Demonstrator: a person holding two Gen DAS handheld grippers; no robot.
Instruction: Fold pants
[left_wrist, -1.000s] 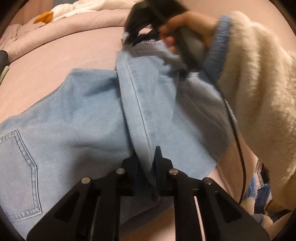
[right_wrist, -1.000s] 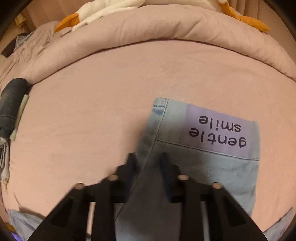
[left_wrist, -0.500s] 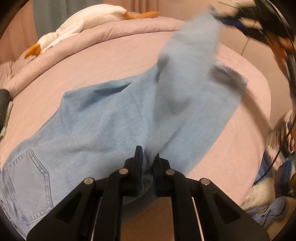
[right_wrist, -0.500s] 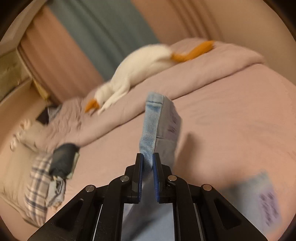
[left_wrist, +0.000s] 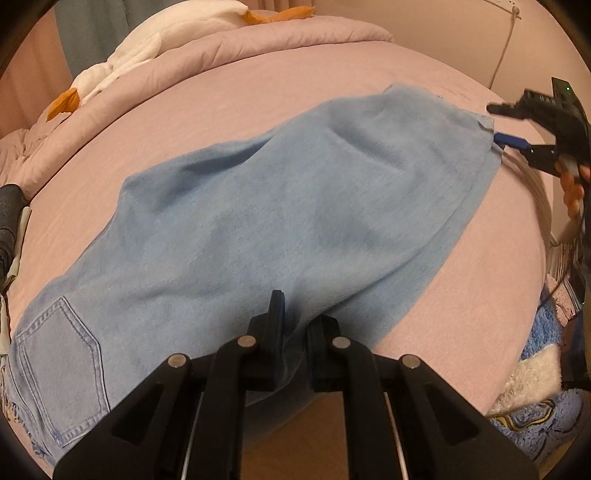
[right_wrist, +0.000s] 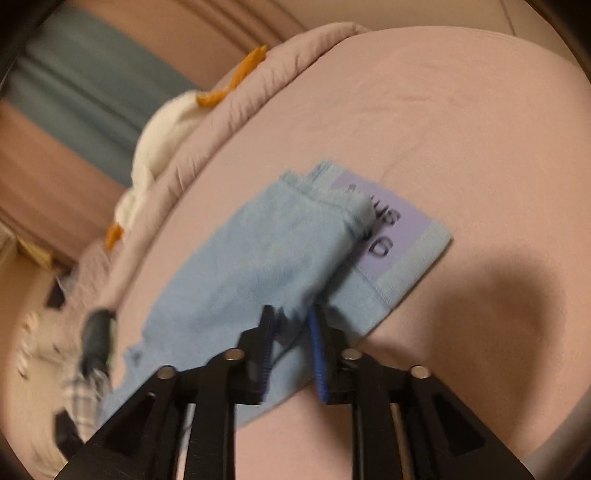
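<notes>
Once the right claw (right_wrist: 291, 332) had carried the hem across, its jaws had just been opening and the jeans (left_wrist: 295, 221) lay doubled on the bed (left_wrist: 480, 288); the left claw (left_wrist: 293, 325) stayed clamped on the fold, and one fold appeared finished.

Left hand-held gripper (left_wrist: 295, 325) of black angular plastic, silver screws, right hand-held gripper (right_wrist: 291, 332) with blue ribbed pads
</notes>
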